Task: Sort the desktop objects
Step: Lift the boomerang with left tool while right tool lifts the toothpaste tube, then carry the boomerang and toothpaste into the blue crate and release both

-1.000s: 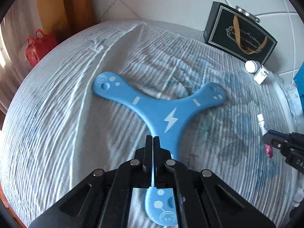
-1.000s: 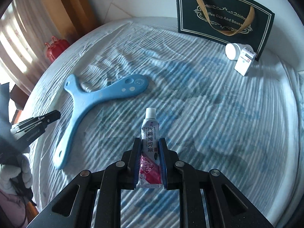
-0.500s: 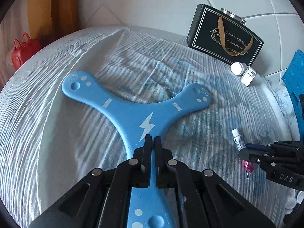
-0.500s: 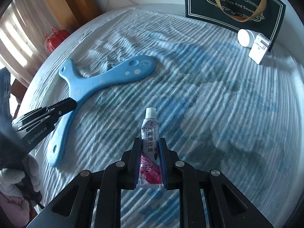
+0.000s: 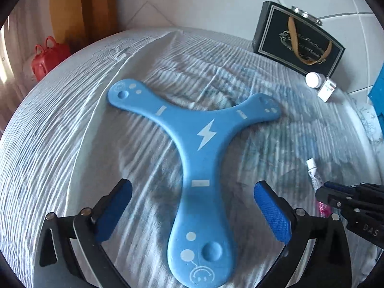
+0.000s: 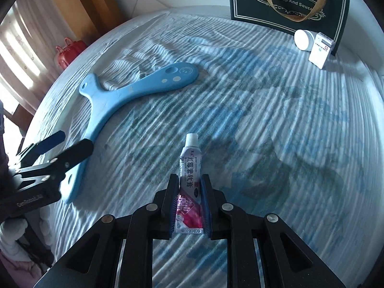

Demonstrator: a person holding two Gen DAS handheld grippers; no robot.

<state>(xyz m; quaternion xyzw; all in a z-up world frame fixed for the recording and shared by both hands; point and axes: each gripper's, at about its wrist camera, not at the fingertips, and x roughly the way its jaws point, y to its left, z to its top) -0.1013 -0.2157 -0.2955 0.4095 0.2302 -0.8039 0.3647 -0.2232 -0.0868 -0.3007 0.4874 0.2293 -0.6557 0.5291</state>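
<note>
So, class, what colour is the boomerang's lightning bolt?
White, on the blue boomerang; clearest in the left wrist view.

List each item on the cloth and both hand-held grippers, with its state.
Left hand-held gripper: jaws opening, pads clear of boomerang.
Right hand-held gripper: shut on ointment tube.
Boomerang: flat on cloth.
Ointment tube: capped, held.
Gift bag: upright.
White jar: on its side.
Small box: upright.

A white cloth (image 5: 72,144) with fine ridges and faint blue patterns covers the surface. Behind it is a white tiled wall (image 5: 204,2). On the left, off the surface, a red handbag (image 5: 48,57) stands near a wooden panel (image 5: 84,4). A curtain (image 6: 21,55) hangs at the far left in the right wrist view.
</note>
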